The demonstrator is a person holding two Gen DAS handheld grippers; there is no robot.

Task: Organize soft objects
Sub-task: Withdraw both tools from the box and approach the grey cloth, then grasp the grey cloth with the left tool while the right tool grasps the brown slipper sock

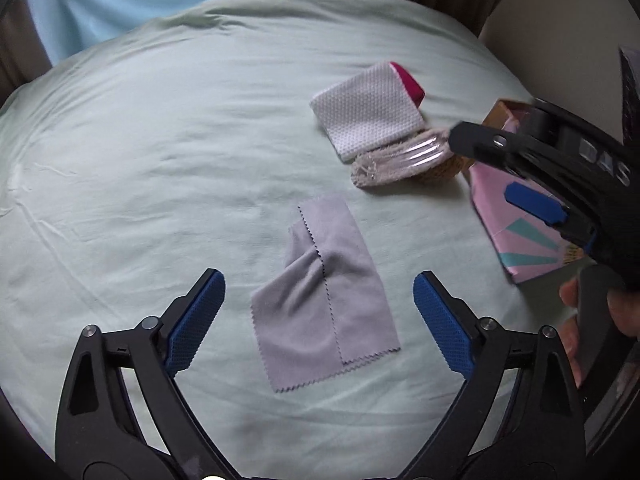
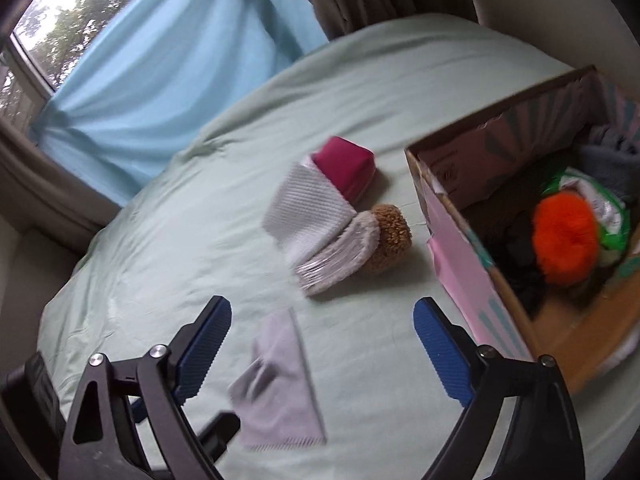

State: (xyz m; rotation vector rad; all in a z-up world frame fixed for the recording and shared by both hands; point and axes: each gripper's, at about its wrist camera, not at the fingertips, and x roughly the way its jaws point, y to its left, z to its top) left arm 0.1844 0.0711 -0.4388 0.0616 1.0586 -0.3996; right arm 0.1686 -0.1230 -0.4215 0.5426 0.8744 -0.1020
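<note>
A grey cloth with zigzag edges lies partly folded on the pale green bed sheet. My left gripper hovers over it, open, with the cloth seen between its blue pads and nothing gripped. My right gripper is open too, above the sheet just beyond the same grey cloth. Further back lie a white waffle cloth, a magenta block, a fluffy pale sock-like piece and a brown fuzzy ball, all touching. A pink cardboard box stands to the right.
The box holds an orange pom-pom, a green and white item and grey fabric. A blue curtain and brown drapes hang behind the bed. A hand holds the right gripper's handle.
</note>
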